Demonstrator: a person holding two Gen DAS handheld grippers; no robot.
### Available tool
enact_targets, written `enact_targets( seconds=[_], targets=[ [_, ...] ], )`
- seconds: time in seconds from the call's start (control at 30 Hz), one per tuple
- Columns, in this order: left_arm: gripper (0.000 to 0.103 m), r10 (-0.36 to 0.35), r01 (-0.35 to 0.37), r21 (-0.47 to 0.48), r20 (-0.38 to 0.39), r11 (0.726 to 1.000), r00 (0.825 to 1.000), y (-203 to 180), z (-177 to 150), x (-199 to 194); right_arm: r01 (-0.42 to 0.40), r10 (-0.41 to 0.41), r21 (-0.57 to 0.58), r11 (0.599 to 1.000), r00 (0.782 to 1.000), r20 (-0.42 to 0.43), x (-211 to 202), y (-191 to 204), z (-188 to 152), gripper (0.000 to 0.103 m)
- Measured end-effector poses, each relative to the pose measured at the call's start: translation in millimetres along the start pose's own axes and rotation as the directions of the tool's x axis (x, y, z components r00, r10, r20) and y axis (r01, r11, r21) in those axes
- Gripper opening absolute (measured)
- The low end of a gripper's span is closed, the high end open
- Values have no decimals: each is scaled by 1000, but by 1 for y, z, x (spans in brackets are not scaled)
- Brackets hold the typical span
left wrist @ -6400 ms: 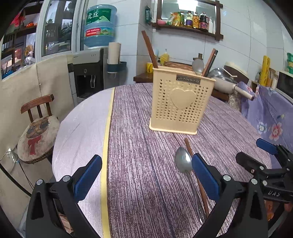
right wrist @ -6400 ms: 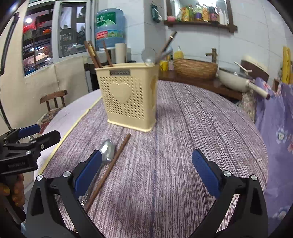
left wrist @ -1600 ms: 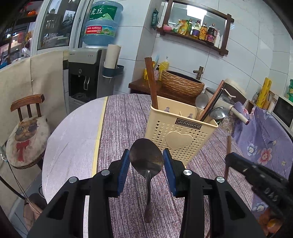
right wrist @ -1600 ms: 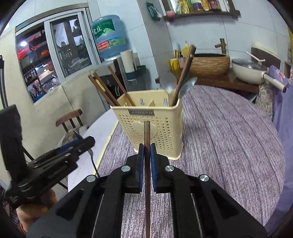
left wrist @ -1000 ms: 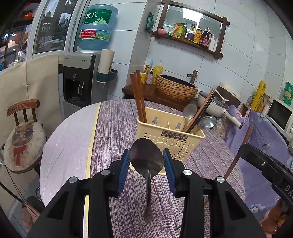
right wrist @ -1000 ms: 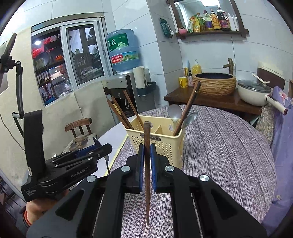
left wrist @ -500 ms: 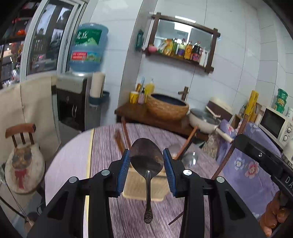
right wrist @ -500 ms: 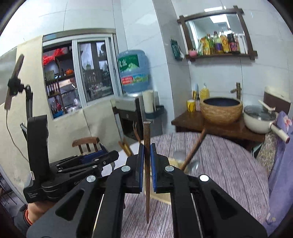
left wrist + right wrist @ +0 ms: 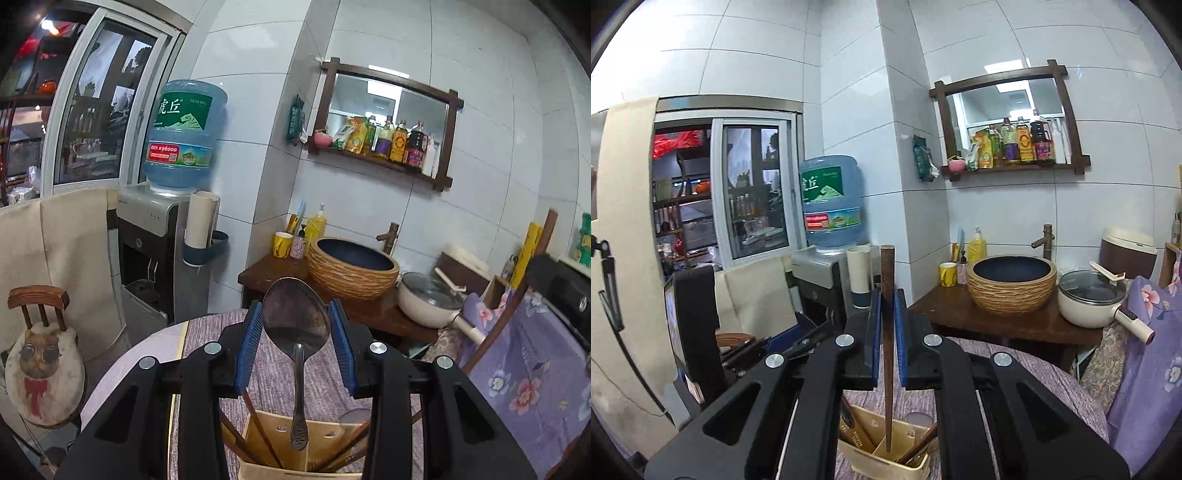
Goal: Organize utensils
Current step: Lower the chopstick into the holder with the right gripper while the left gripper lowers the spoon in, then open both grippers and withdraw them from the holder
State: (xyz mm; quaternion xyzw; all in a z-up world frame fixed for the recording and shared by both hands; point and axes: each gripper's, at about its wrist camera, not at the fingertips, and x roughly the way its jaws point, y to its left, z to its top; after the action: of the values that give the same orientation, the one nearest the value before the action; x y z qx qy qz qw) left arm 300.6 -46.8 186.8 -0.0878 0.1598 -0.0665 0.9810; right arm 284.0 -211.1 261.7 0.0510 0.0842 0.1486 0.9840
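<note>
Both wrist views near-level, above holder, apparently close; share sink wall

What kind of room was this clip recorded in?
Most likely a home kitchen or dining corner: a tiled wall with a shelf of sauce bottles, a water dispenser with its big bottle, and a lidded pot beside a basin with a tap.

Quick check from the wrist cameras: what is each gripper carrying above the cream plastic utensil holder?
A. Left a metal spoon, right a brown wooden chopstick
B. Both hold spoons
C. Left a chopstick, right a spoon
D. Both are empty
A: the left gripper clamps the bowl of the metal spoon, and the right gripper pinches the brown wooden chopstick, both above the cream plastic utensil holder.
</note>
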Motion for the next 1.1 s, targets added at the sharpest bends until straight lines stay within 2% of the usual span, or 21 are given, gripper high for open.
enact_targets(
  seconds=[0.2, 0.37, 0.47, 0.6, 0.73, 0.8, 0.87, 1.0, 1.1],
  targets=[
    [37, 2, -3, -17, -73, 1000, 997, 7, -39, 22, 22, -21, 11, 1000, 997, -72, 34, -8, -37, 8],
    [37, -4, 7, 25, -114, 1000, 993, 6, -64, 26, 22, -17, 33, 999, 990, -142, 52, -16, -72, 8],
    [37, -6, 13, 48, -140, 999, 990, 6, -76, 26, 28, -26, 14, 1000, 988, -152, 56, -16, -87, 8],
    [37, 2, 13, 82, -177, 997, 984, 5, -88, 33, 20, -16, 21, 1000, 987, -162, 57, -19, -94, 8],
    [37, -4, 19, 73, -204, 997, 979, 7, -96, 36, 13, -7, 34, 999, 988, -156, 55, -21, -95, 8],
    [37, -2, 18, 75, -203, 997, 979, 7, -97, 36, 19, -14, 44, 999, 992, -122, 50, -23, -91, 8],
    [37, -3, 18, 76, -203, 997, 979, 7, -96, 36, 12, -7, 36, 999, 991, -130, 51, -21, -89, 8],
    [37, -9, 23, 68, -202, 997, 979, 6, -96, 34, 22, -19, 27, 999, 996, -90, 51, -19, -91, 8],
    [37, -7, 23, 76, -201, 997, 980, 3, -97, 33, 17, -11, 50, 999, 992, -127, 60, -21, -101, 8]
  ],
)
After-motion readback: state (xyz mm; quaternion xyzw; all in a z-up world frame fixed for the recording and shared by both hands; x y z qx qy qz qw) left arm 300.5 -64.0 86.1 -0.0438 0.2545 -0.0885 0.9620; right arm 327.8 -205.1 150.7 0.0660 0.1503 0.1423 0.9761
